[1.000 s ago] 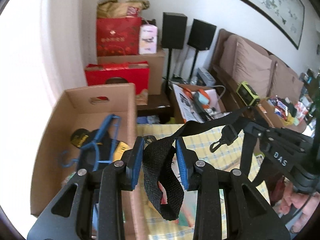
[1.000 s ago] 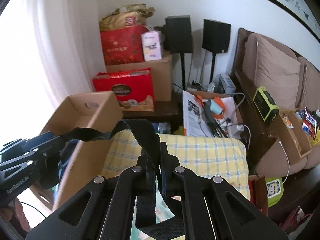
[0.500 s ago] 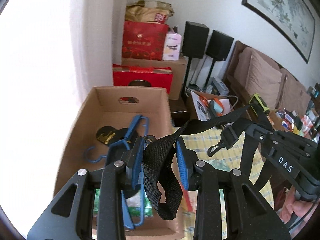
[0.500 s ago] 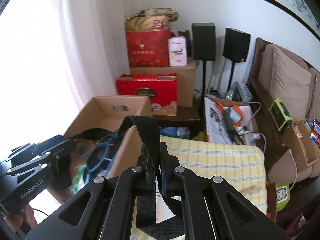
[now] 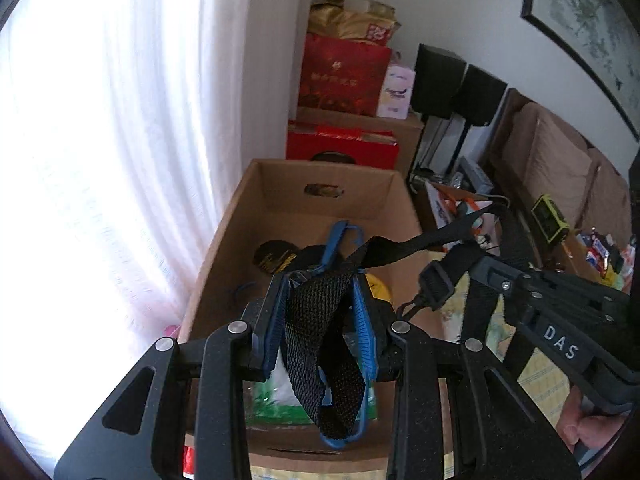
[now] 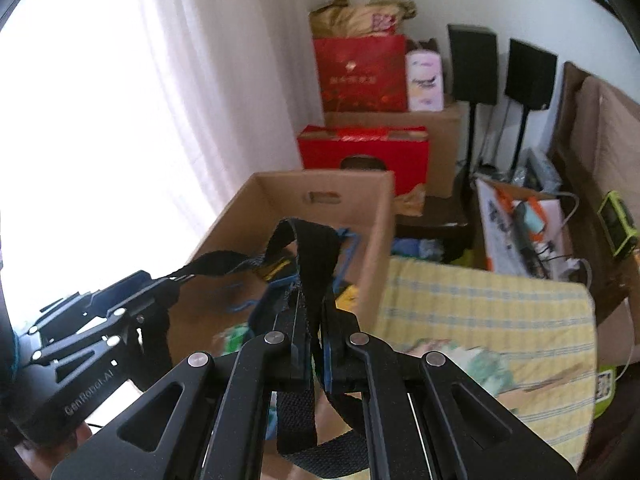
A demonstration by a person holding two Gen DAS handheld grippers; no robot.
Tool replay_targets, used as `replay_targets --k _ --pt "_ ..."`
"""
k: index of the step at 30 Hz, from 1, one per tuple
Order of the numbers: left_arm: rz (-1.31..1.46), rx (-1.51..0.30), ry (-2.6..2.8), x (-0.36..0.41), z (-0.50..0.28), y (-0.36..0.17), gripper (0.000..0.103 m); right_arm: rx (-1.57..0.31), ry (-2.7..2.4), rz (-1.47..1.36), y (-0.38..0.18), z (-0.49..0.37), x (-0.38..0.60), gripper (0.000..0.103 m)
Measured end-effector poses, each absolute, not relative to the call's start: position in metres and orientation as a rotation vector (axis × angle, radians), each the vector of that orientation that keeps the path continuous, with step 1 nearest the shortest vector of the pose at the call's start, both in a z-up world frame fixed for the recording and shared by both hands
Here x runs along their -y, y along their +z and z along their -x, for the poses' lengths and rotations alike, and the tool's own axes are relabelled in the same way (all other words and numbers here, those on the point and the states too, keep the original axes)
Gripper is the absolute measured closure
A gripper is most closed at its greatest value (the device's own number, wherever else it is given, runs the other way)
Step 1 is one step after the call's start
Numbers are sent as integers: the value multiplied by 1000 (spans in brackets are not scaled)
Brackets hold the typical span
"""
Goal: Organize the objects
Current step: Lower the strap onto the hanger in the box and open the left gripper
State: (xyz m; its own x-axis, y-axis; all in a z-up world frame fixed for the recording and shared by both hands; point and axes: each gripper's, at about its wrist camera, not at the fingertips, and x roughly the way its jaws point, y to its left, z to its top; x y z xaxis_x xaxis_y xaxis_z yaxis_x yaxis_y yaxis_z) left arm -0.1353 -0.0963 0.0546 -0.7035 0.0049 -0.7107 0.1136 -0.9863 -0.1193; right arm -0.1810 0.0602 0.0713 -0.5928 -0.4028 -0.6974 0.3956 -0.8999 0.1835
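Note:
A black webbing strap (image 5: 316, 332) with a clip (image 5: 434, 286) runs between both grippers. My left gripper (image 5: 320, 288) is shut on a folded bunch of it, above the open cardboard box (image 5: 320, 178). My right gripper (image 6: 314, 300) is shut on another part of the strap (image 6: 316, 264), just right of the box; it shows in the left wrist view (image 5: 560, 320). The left gripper shows at the lower left of the right wrist view (image 6: 132, 292). Inside the box lie a blue hanger (image 5: 334, 242), a black and yellow item (image 5: 276, 258) and a green packet (image 5: 268, 400).
A white curtain (image 5: 120, 160) hangs left of the box. Red gift boxes (image 6: 362, 152) and a brown carton (image 6: 444, 136) stand behind it, with two black speakers (image 6: 472, 64). A yellow checked cloth (image 6: 480, 304) lies right of the box, and a sofa (image 5: 560, 168) beyond.
Both grippers have moved left with the strap, from over the yellow cloth to over and beside the cardboard box. Both stay shut on the strap.

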Motion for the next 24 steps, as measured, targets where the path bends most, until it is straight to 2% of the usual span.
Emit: replay_targets --k 14,19,21,23,24 --pt "-1310 -278 -2741 123 131 4 73 33 -2320 -1207 16 180 -6 100" --pt "-1299 -313 -2702 134 129 0 50 11 -2289 -1232 8 178 6 98" --pt "-1290 -357 -2704 140 127 0 38 8 -2300 -1247 6 180 4 94" --pt "-1281 -369 -2704 145 128 2 37 -4 -2299 -1272 5 181 0 77" --pt "-1280 -365 -2703 145 129 2 37 -14 -2299 -1280 4 182 -1 71"
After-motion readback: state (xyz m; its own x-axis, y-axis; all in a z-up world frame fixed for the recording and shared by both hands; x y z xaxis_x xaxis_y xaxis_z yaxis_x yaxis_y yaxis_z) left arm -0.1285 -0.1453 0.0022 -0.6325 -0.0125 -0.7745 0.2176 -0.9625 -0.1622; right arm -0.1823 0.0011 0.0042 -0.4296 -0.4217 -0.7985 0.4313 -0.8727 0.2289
